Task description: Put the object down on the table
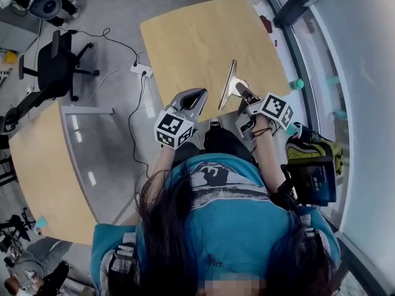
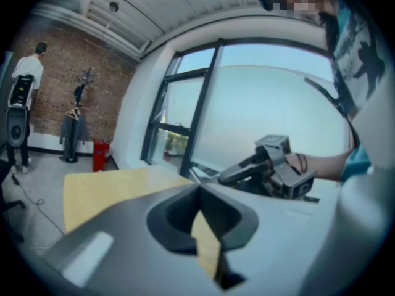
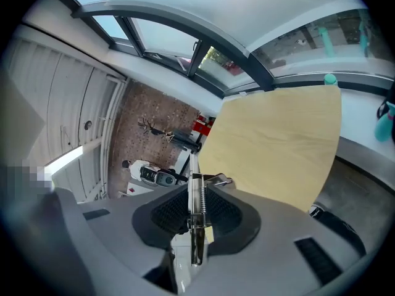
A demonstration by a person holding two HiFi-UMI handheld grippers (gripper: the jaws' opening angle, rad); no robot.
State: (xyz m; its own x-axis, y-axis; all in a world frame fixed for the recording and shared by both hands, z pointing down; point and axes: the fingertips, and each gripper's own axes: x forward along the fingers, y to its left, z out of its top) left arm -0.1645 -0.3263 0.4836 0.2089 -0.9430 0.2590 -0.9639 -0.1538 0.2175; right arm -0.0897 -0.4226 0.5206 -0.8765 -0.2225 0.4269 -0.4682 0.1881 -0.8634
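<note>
Right gripper (image 1: 239, 91) angled down over table (image 1: 191, 36), jaws clamped on upright clipboard (image 1: 226, 84); left gripper (image 1: 195, 95) alongside, jaws together, empty.

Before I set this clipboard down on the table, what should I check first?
1. Right gripper clamped on the clipboard: ok.
2. Clipboard above the wooden table: ok.
3. Tabletop ahead of it bare: ok.
4. Left gripper empty, jaws together, apart from the clipboard: ok.
5. Clipboard lying flat: not ok, it stands on edge.
6. Clipboard's lower edge touching the table: cannot tell.
</note>
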